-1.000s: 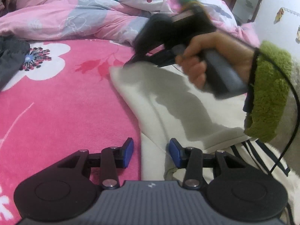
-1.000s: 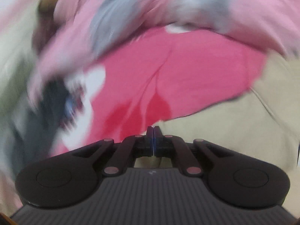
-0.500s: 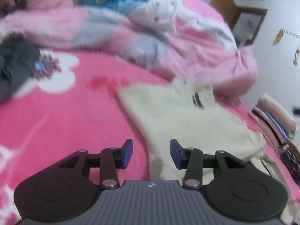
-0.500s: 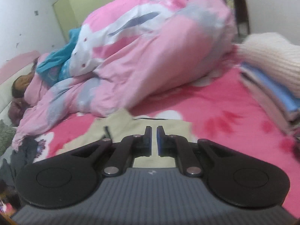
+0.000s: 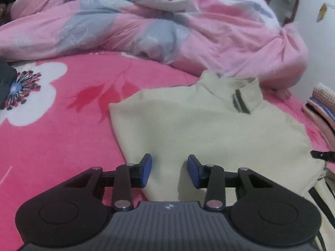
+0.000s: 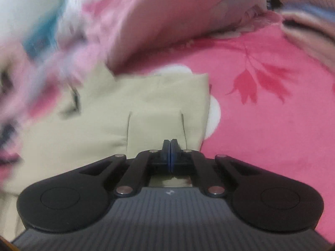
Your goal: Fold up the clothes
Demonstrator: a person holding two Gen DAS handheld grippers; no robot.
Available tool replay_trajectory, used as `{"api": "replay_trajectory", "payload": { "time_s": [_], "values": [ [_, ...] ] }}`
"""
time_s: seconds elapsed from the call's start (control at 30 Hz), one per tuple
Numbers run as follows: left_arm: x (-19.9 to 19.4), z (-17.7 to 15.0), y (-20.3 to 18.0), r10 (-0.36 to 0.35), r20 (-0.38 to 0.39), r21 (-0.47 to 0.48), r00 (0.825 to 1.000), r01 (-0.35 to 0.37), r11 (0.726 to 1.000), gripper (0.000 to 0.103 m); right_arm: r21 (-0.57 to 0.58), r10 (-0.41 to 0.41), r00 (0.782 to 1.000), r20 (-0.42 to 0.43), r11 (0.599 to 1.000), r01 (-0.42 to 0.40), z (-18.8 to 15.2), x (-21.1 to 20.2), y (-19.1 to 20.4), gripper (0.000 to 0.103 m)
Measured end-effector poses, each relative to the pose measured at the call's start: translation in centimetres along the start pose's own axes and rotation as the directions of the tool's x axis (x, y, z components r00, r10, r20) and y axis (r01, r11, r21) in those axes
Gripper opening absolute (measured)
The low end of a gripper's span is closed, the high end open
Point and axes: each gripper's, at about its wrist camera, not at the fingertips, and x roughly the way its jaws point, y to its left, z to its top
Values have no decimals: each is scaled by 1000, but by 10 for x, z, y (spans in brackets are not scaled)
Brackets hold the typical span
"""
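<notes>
The cream garment (image 5: 209,129) is lying half folded on the pink bed (image 5: 62,136), just ahead of both grippers. The left gripper (image 5: 169,170) is hovering with jaws spread, having just been closing a little, with nothing between them. The right gripper (image 6: 170,156) is pressed together, pinching nothing. If the left gripper is catching only the top layer, the fold could be pulling open.

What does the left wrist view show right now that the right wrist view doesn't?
Only the left wrist view: the open left gripper, its jaws having just been closing with nothing between them, the striped collar, and a dark garment at the left edge. Only the right wrist view: the shut right gripper and two short slits in the fabric. Both: the cream garment, pink floral bedspread, rumpled quilt and folded stack.
</notes>
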Motion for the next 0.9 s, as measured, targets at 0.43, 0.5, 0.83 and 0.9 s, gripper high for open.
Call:
{"api": "replay_trajectory", "payload": {
  "time_s": [0.43,0.5,0.83,0.9],
  "values": [
    [-22,11,-9,-23,73,22,997,21,1000,45,-2,123,983,136,992,-123,25,-44,35,5],
    [-17,17,-12,-24,71,33,997,22,999,45,-37,136,983,120,991,-132,22,-31,46,5],
    [45,41,26,53,45,-81,998,-49,995,48,-26,86,996,34,996,-85,-6,24,18,0],
    [49,44,24,75,46,-69,996,-72,995,49,-30,85,996,35,996,-84,-8,24,19,0]
  ]
}}
